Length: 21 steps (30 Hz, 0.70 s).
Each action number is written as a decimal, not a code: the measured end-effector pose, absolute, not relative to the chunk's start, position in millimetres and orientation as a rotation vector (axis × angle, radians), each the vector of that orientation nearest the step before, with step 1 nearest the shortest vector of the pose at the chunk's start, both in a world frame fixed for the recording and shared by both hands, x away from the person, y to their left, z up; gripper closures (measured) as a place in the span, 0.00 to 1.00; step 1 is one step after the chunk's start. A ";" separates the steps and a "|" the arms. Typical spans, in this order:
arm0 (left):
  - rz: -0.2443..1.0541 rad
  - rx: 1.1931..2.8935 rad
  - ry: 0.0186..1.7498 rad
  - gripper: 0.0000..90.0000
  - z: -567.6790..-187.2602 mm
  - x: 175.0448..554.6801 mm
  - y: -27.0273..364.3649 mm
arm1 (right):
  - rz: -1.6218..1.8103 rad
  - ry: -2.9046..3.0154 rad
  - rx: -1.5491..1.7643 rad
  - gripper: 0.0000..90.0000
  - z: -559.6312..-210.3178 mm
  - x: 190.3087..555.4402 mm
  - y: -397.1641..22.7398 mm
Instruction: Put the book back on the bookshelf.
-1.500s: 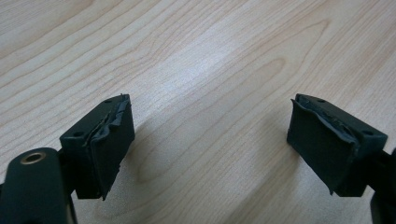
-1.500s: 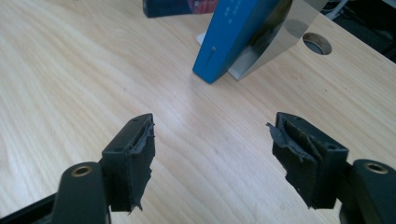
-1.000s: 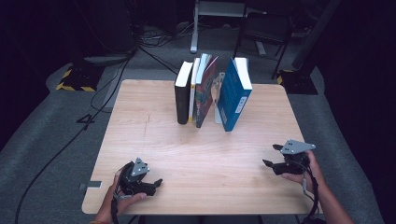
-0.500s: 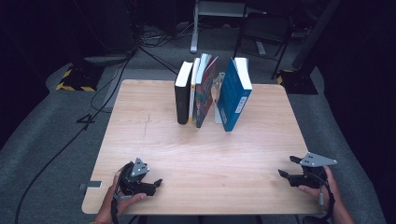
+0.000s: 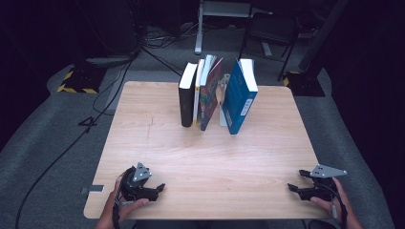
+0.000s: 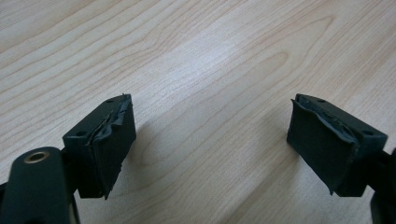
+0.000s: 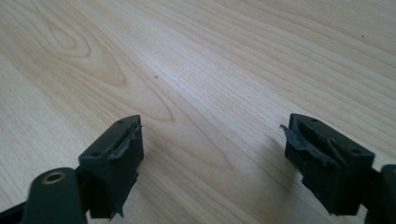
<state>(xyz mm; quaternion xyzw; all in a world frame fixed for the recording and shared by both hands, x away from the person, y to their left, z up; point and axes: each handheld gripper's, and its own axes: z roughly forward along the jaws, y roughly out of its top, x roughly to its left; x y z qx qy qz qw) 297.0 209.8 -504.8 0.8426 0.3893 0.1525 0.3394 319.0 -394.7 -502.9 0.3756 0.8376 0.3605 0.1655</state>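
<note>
Several books [image 5: 217,95] stand upright in a row at the far middle of the wooden table [image 5: 210,152]: a black one at the left, thin ones in the middle, a blue one leaning at the right. My left gripper [image 5: 157,188] rests low over the near left corner, open, with bare wood between its pads [image 6: 112,140]. My right gripper [image 5: 295,183] sits at the near right corner, open; its jaws have just been opening further and hold nothing, only wood grain between its pads [image 7: 119,161].
Dark floor with cables [image 5: 119,71] and a yellow-black striped block [image 5: 76,81] lies beyond the table's far left. A metal stand [image 5: 200,28] and a chair [image 5: 267,38] are behind the books. A small grey tag [image 5: 93,189] sticks out at the table's near left edge.
My right gripper has moved outward and toward the near right corner, sinking closer to the tabletop. The left gripper and the books have stayed put.
</note>
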 end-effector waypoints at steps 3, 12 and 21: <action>0.396 2.190 1.023 0.17 -504.9 294.8 211.1 | 1.047 2.372 1.067 0.21 -504.5 319.6 -395.8; 0.400 2.188 1.026 0.17 -504.9 295.4 210.3 | 1.042 2.367 1.076 0.19 -504.8 323.5 -394.0; 0.378 2.191 1.008 0.16 -505.2 298.3 210.5 | 1.036 2.355 1.086 0.19 -504.9 325.6 -393.0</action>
